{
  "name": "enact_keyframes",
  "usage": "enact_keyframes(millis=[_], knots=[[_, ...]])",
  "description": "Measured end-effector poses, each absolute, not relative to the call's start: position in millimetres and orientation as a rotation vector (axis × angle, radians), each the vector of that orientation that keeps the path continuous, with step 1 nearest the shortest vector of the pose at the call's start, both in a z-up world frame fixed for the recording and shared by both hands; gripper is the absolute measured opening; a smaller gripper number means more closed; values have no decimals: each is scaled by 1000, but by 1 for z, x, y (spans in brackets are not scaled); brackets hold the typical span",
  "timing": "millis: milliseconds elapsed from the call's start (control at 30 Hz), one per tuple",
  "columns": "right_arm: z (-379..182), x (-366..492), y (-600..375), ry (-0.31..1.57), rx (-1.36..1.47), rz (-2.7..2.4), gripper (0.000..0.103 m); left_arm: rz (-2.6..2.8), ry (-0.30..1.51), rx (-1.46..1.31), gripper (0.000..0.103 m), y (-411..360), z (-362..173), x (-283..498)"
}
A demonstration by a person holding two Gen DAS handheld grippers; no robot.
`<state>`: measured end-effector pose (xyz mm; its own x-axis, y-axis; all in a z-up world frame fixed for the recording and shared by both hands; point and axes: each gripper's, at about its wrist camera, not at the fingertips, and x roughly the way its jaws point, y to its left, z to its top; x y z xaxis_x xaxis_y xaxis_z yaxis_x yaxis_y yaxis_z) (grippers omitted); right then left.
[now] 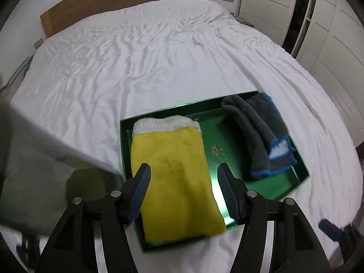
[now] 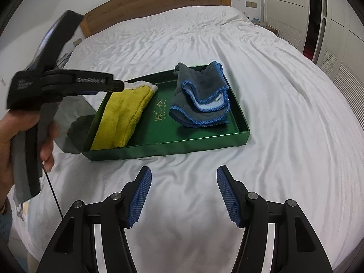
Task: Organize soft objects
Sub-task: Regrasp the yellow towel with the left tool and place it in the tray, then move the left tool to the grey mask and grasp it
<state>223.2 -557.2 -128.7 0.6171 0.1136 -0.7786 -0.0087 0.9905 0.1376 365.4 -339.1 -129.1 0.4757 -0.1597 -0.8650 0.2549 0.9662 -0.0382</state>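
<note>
A shallow green tray (image 1: 213,141) (image 2: 163,145) lies on the bed. In its left half lies a folded yellow cloth (image 1: 173,159) (image 2: 122,113) with a white edge at its far end. A crumpled grey cloth with blue trim (image 1: 257,136) (image 2: 200,95) sits in the right half. My left gripper (image 1: 183,170) (image 2: 122,86) hovers over the yellow cloth, open, with the pads clear of the fabric on either side. My right gripper (image 2: 184,170) stands open over bare sheet just in front of the tray, with nothing between its fingers.
The bed has a wrinkled white sheet (image 1: 136,56) and a wooden headboard (image 1: 113,2) at the far end. White wardrobe doors (image 1: 329,34) stand to the right. A person's hand (image 2: 22,136) holds the left gripper's handle. A blurred grey shape (image 2: 75,122) sits left of the tray.
</note>
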Motion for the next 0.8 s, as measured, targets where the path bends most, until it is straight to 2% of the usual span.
enact_keyframes(millis=[333,567,800], knots=[[-108,191,-535,902,53,76,60,-333,1019,73,55,-289,-92,251],[-91,160,-476,895,-22,156,60,-292,1068,53,55,-187,-87,154],[-80,142,-391,875,-62,269,60,-152,1078,65,55,-71,-88,119]])
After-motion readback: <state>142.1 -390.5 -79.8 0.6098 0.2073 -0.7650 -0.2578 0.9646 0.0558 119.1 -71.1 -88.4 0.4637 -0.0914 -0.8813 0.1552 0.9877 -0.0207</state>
